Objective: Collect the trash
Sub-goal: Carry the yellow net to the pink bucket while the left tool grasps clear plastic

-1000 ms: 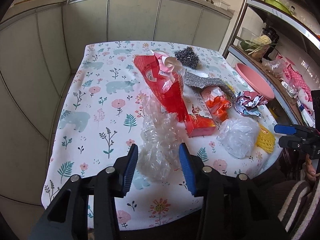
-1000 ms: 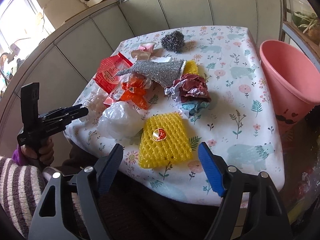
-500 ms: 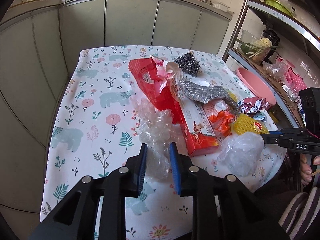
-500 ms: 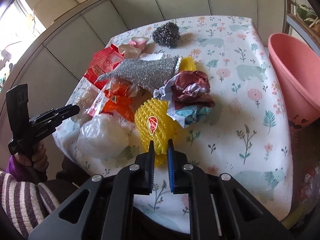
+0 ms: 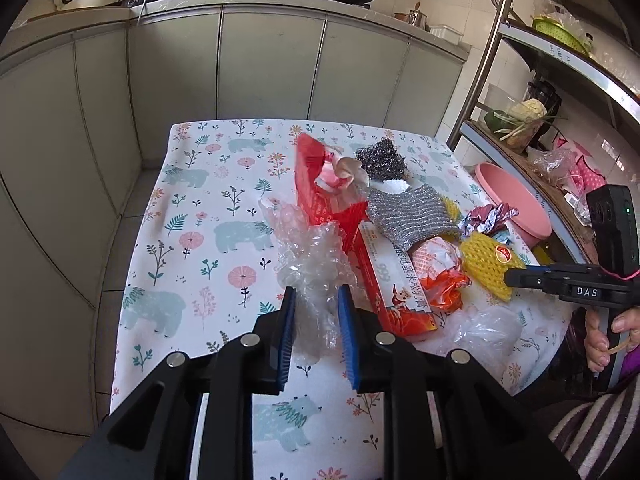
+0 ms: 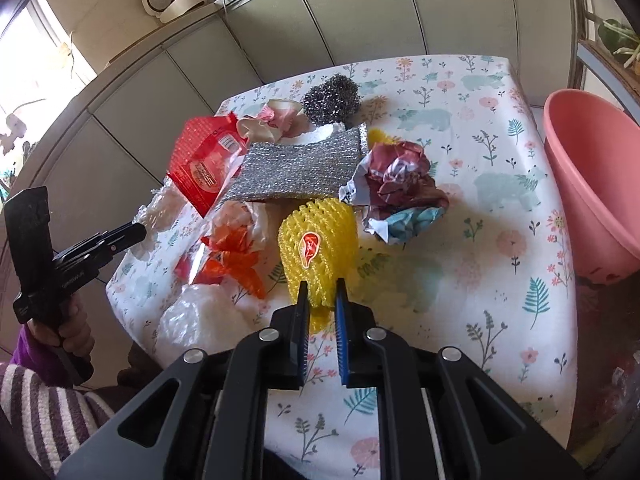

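Closed since a second ago: left claw (image 5: pixel 316 312) now pinched on crinkly clear bubble wrap (image 5: pixel 312 268), lifted a little off the floral cloth (image 5: pixel 192 240); right claw (image 6: pixel 321 304) clamped nearly shut on the near edge of springy yellow foam net (image 6: pixel 318 248), dragged nearer and stood up. Just beyond the net: crumpled maroon foil (image 6: pixel 400 184), flat glittery silver pad (image 6: pixel 296 168), wiry steel-wool ball (image 6: pixel 331 98). Left of it: orange wrapper (image 6: pixel 232 256), soft white bag (image 6: pixel 200 320), red packet (image 6: pixel 204 164). Far right: smooth pink basin (image 6: pixel 592 184), off the cloth's edge
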The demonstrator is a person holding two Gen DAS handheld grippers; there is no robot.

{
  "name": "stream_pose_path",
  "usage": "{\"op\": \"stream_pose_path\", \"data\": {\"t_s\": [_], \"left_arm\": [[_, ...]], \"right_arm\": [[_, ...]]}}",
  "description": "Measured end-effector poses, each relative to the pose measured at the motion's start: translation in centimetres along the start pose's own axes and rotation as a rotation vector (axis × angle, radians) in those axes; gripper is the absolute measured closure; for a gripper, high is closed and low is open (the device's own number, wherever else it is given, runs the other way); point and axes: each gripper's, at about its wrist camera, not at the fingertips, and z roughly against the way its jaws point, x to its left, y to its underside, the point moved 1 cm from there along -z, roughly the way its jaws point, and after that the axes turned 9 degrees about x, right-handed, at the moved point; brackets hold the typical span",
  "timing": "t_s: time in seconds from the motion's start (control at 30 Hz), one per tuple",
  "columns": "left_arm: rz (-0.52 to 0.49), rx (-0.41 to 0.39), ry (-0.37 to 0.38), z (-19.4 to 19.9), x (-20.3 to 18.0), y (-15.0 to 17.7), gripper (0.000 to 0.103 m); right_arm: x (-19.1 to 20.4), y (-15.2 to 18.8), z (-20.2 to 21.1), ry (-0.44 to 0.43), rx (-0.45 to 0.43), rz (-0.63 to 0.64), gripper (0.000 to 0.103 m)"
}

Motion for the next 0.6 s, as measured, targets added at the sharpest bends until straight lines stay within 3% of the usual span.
{"op": "stream_pose_path", "data": {"t_s": [0.27,0.43,0.6], "left_arm": [[-0.016,-0.074,-0.006,3.5,-0.8,0.2,0.083],[-0.020,-0.143,0.019,5.8,-1.5,-0.3,0.083],[-0.056,-0.192,0.071,6.2,-3.4,-2.1,0.083]], "right_arm": [[1.2,2.0,2.3,-0.058,-0.034,0.031,0.091],[1.6,2.2,4.0,-0.079,-0.103,0.058,0.091],[0.7,1.8,6.1,-0.040,-0.202,0.034,0.091]]}}
